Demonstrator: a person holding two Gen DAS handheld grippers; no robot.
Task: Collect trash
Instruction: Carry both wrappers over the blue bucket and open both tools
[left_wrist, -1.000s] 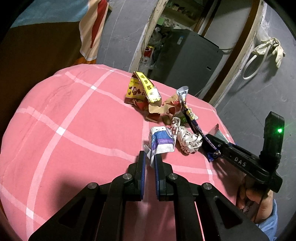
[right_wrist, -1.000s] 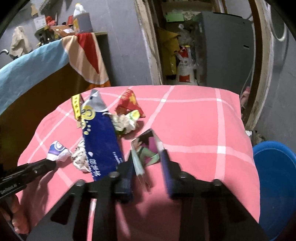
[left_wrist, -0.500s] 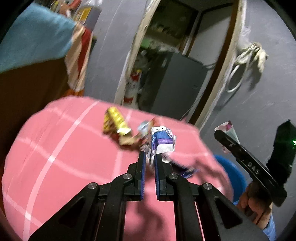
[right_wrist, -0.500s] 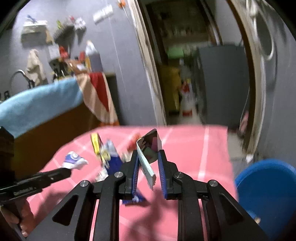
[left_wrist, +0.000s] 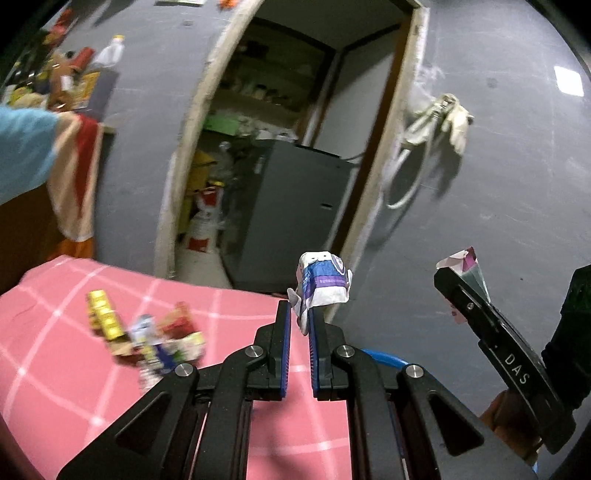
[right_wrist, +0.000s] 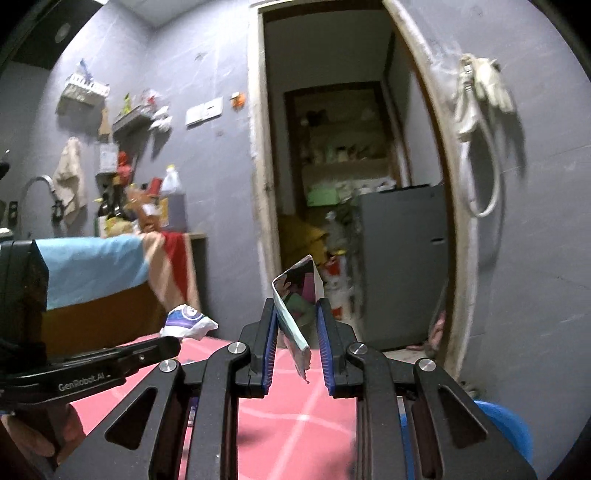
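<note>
My left gripper (left_wrist: 298, 314) is shut on a white and purple wrapper (left_wrist: 323, 286) and holds it high above the pink checked cloth (left_wrist: 55, 369). My right gripper (right_wrist: 295, 317) is shut on a folded picture wrapper (right_wrist: 297, 299), also lifted. The right gripper with its wrapper (left_wrist: 467, 267) shows at the right of the left wrist view. The left gripper with its wrapper (right_wrist: 188, 321) shows at the left of the right wrist view. A pile of trash (left_wrist: 147, 338) with a yellow packet (left_wrist: 103, 319) lies on the cloth.
A blue bin (right_wrist: 506, 421) stands low at the right beside the table; its rim (left_wrist: 384, 357) shows behind my left gripper. A doorway with a grey appliance (left_wrist: 291, 206) is ahead. A cloth-draped counter (right_wrist: 96, 269) is at the left.
Both grippers have risen from the table with their wrappers and tilted up towards the doorway. The right gripper closed on the folded wrapper. The trash pile stays on the cloth.
</note>
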